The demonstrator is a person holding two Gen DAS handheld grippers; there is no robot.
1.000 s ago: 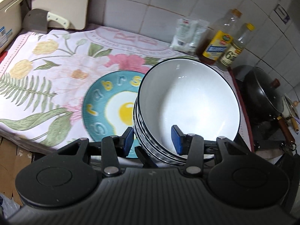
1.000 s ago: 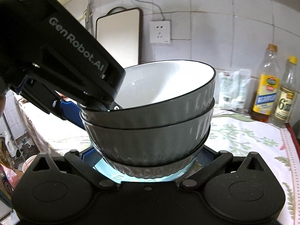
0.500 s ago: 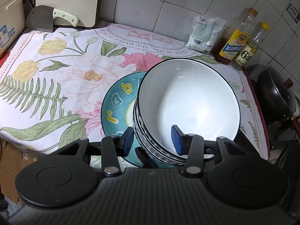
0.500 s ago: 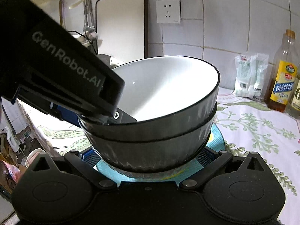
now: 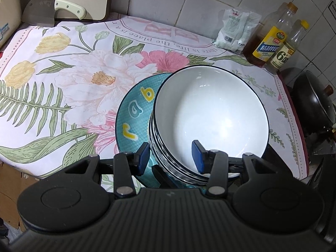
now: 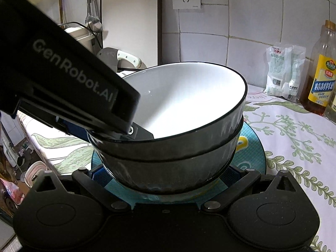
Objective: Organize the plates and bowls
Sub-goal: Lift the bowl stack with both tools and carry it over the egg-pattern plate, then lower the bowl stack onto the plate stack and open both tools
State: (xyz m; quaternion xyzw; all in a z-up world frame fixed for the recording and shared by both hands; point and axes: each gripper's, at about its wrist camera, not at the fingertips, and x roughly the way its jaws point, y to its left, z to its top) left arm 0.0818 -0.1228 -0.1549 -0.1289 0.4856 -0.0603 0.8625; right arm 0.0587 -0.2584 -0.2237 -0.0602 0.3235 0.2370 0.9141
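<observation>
A stack of grey bowls with white insides [image 5: 210, 115] is held above a teal plate with yellow letters [image 5: 134, 109]. My left gripper [image 5: 171, 156] is shut on the near rim of the bowl stack, one blue pad [image 5: 197, 155] inside the top bowl and one outside. In the right wrist view the bowl stack [image 6: 174, 147] is tilted over the teal plate [image 6: 250, 153]. My right gripper [image 6: 166, 176] straddles the base of the stack with its jaws spread wide; the left gripper's body [image 6: 69, 88] reaches in from the left.
A floral cloth [image 5: 73, 79] covers the counter. A cleaver [image 5: 48, 10] and cutting board stand at the back left. A white packet [image 5: 235, 29] and two bottles [image 5: 273, 42] stand at the back right. A black wok [image 5: 315, 105] sits beyond the right edge.
The bowl stack, held by my left gripper, has moved with both grippers toward the plate and now covers more of it. The stack sits lower over the plate.
</observation>
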